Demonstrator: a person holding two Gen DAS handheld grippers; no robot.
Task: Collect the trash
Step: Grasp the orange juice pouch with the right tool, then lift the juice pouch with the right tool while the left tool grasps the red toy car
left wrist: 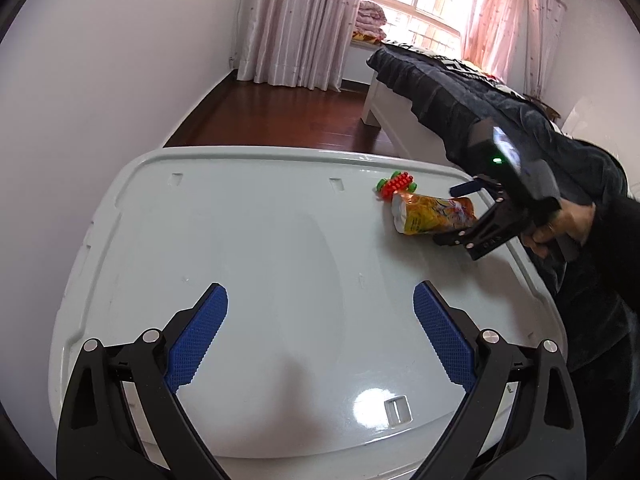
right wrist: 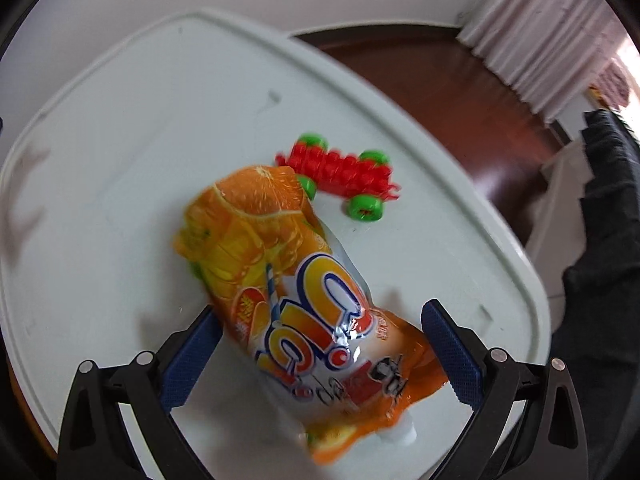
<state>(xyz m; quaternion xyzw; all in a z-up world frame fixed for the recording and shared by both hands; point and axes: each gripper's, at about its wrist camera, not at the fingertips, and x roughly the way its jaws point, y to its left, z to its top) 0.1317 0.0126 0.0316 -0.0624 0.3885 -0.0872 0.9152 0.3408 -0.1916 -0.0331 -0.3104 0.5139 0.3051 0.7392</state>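
Observation:
An orange drink pouch (right wrist: 304, 300) lies on the white plastic lid (right wrist: 160, 120). My right gripper (right wrist: 320, 344) is open with its blue pads on either side of the pouch's near end. The pouch also shows in the left wrist view (left wrist: 434, 215), with the right gripper (left wrist: 466, 212) at its right end. My left gripper (left wrist: 320, 336) is open and empty, low over the near part of the lid (left wrist: 240, 240).
A red and green toy car (right wrist: 340, 176) sits just beyond the pouch, also seen in the left wrist view (left wrist: 396, 185). A bed with dark blankets (left wrist: 460, 92) stands at the right. Wooden floor (left wrist: 288, 116) and curtains (left wrist: 296, 20) lie beyond the lid.

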